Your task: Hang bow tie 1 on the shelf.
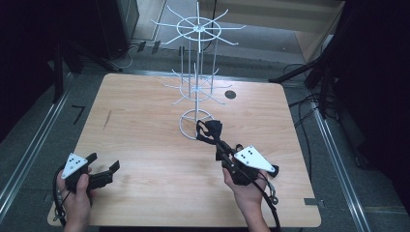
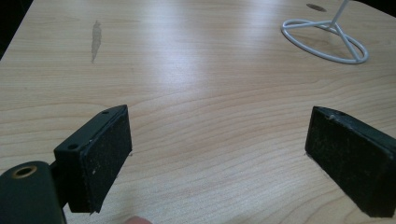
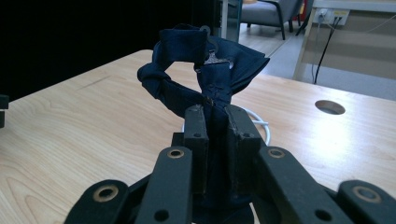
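Dark blue cloth (image 3: pixel 205 70) is pinched between the pressed-together jaws of the right gripper (image 3: pixel 215 122), bunched into a loop above the tips. Going from left to right in the high view, the left gripper (image 1: pixel 104 166) is held low at the near left of the wooden table (image 1: pixel 145 121), its jaws spread wide with only bare wood between them. The white wire rack (image 1: pixel 197 72) is seen standing at the middle of the table. The cloth (image 1: pixel 209 130) is held up just beside the rack's ring base (image 2: pixel 327 39), with the right gripper (image 1: pixel 216 144) angled toward it.
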A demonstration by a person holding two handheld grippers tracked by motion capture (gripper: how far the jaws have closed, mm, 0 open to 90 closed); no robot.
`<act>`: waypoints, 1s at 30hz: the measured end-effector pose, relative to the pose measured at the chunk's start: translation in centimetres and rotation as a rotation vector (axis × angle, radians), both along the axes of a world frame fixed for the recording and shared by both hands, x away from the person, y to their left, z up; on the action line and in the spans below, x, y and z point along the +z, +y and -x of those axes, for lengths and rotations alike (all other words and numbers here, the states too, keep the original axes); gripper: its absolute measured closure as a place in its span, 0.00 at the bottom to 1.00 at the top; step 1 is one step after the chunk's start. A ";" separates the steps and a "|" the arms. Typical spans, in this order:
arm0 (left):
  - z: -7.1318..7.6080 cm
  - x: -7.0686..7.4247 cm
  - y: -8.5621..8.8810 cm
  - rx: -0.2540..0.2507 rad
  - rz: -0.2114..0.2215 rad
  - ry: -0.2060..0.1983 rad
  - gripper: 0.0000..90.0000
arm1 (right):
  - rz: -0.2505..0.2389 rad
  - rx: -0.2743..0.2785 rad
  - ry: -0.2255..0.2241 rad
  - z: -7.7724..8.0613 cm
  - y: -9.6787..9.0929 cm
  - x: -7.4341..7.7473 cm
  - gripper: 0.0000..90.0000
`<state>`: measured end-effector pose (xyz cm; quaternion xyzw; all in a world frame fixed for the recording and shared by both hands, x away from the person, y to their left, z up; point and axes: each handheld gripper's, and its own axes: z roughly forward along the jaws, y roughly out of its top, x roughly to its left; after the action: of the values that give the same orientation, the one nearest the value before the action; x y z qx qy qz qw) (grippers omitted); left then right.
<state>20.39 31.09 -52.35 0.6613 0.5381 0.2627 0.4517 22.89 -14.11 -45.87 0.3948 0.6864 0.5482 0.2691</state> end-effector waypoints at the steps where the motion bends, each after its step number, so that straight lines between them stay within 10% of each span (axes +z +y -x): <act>1: 0.0 0.0 0.0 -0.001 0.000 0.000 0.09 | -0.003 -0.001 -0.004 0.1 -0.1 0.2 0.90; 30: 0.0 0.0 0.0 -0.001 -0.001 0.000 0.09 | -0.055 -0.022 -0.074 0.3 -0.7 2.8 0.90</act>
<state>20.40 31.09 -52.35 0.6618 0.5378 0.2626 0.4515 22.55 -14.83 -43.07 0.3891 0.6562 0.5780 0.2896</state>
